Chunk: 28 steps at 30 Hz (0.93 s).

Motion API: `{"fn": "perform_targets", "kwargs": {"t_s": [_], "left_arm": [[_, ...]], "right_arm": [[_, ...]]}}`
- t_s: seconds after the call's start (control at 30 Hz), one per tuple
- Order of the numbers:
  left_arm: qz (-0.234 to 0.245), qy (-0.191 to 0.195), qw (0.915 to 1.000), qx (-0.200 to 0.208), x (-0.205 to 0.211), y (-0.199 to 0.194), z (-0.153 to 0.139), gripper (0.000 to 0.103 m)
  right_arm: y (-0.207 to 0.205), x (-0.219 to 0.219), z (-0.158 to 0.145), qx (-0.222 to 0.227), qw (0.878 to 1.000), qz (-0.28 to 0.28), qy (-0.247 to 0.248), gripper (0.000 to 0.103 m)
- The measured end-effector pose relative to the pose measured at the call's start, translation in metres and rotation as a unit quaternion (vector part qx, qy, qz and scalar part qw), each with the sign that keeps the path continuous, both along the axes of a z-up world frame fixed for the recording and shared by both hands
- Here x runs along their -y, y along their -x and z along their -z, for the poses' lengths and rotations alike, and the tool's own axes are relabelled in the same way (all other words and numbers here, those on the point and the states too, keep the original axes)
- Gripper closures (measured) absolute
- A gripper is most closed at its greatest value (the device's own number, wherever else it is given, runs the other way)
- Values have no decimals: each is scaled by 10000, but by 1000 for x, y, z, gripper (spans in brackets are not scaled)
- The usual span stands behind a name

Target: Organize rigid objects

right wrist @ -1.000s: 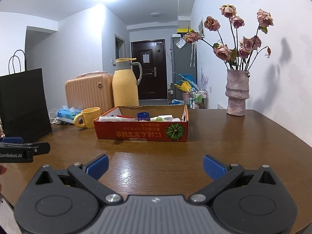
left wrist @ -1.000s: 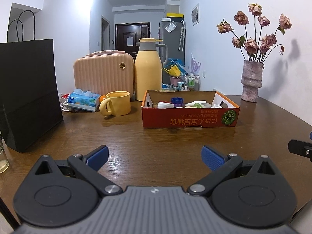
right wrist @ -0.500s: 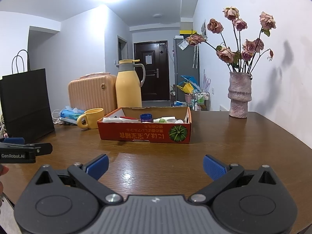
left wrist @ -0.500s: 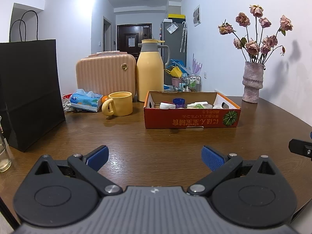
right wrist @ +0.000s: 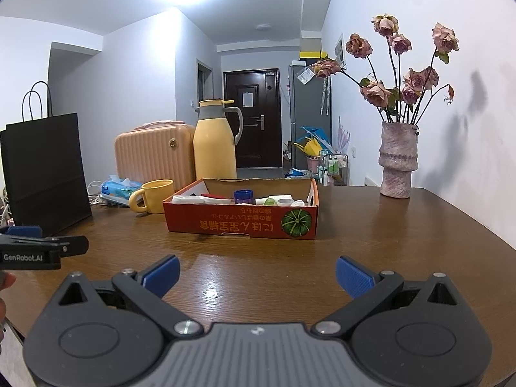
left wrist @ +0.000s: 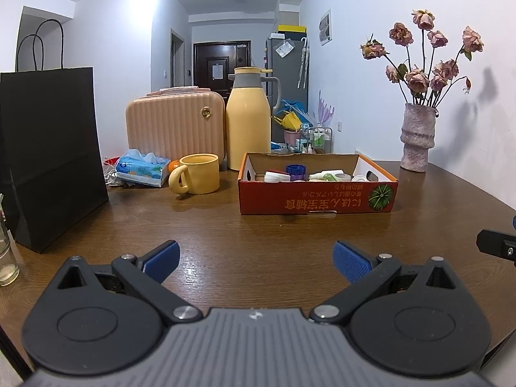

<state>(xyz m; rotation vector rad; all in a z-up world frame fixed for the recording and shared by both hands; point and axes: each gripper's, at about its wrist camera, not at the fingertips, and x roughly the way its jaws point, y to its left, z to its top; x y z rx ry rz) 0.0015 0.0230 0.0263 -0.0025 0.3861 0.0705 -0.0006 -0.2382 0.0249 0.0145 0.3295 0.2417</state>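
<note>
Two grippers are hanging low over the wooden surface (left wrist: 258, 232), and you're holding both with jaws spread wide and nothing between the blue pads. Your left gripper (left wrist: 256, 258) is pointing toward the orange box (left wrist: 317, 200), which is sitting well ahead of it, slightly to the right. Your right gripper (right wrist: 258, 272) is facing the same box (right wrist: 240, 222) from the other side, so there the box is showing a bit left of centre. From the right view, the left gripper is poking in at the left edge, with a bit of your hand (right wrist: 4, 285) showing under it.

Inside the box you're looking at a jumble of small stuff: a blue cap (left wrist: 297, 171), some white lids (left wrist: 276, 177), a small white bottle (left wrist: 325, 175) lying on its side. The rest is too small to make out.

Behind the box a yellow jug (left wrist: 248, 125) is standing upright, with a pink case (left wrist: 175, 125) just left of it. A yellow mug (left wrist: 196, 174) is sitting in front of the case, next to a tissue pack (left wrist: 142, 167). A black bag (left wrist: 51, 154) is standing at the far left, and a vase (left wrist: 416, 137) of dried roses is sitting at the far right by the wall.
</note>
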Motion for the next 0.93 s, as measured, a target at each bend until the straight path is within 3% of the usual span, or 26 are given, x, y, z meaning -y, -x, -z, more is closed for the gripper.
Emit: {"fn": "perform_targets", "kwargs": {"t_s": [0.93], "left_arm": [[4, 12, 10000, 82, -2, 5, 0, 0]], "right_arm": [[0, 0, -1, -1, 10000, -11, 15, 0]]}}
